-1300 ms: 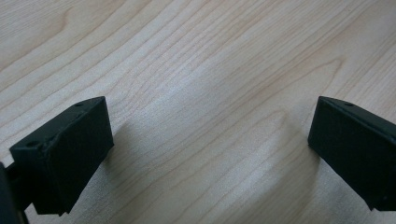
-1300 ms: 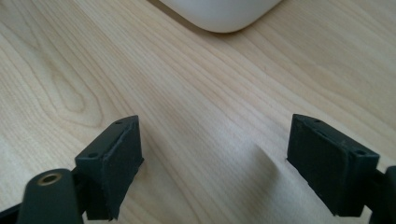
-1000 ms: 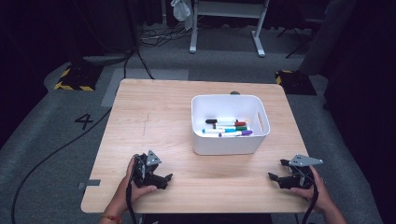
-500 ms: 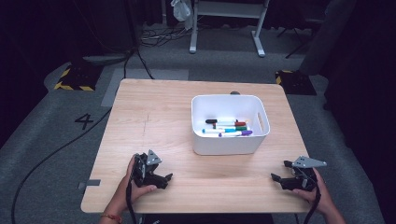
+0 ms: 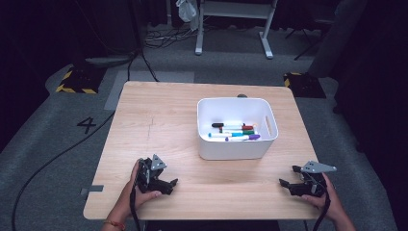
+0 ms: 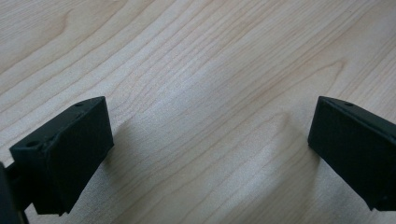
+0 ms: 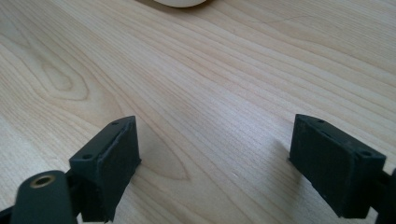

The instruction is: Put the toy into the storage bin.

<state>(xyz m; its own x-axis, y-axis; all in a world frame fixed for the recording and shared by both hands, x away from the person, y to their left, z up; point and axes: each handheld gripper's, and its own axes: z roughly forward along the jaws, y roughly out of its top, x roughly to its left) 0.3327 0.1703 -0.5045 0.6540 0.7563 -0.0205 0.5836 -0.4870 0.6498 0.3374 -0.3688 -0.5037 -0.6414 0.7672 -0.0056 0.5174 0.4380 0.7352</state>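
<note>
A: Where do the claws sit?
B: The left claw (image 5: 166, 184) rests wide and empty at the near edge of the counter (image 5: 159, 120). The white bin (image 5: 235, 150) of markers (image 5: 234, 133) lies ahead, between both; the right claw (image 5: 290, 185), also wide and empty, looks slightly nearer.

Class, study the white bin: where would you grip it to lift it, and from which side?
Grip the right-hand wall of the white bin at its slot handle, coming down from above with the right gripper. The rim is thin enough for open jaws, and that side is nearest.
</note>
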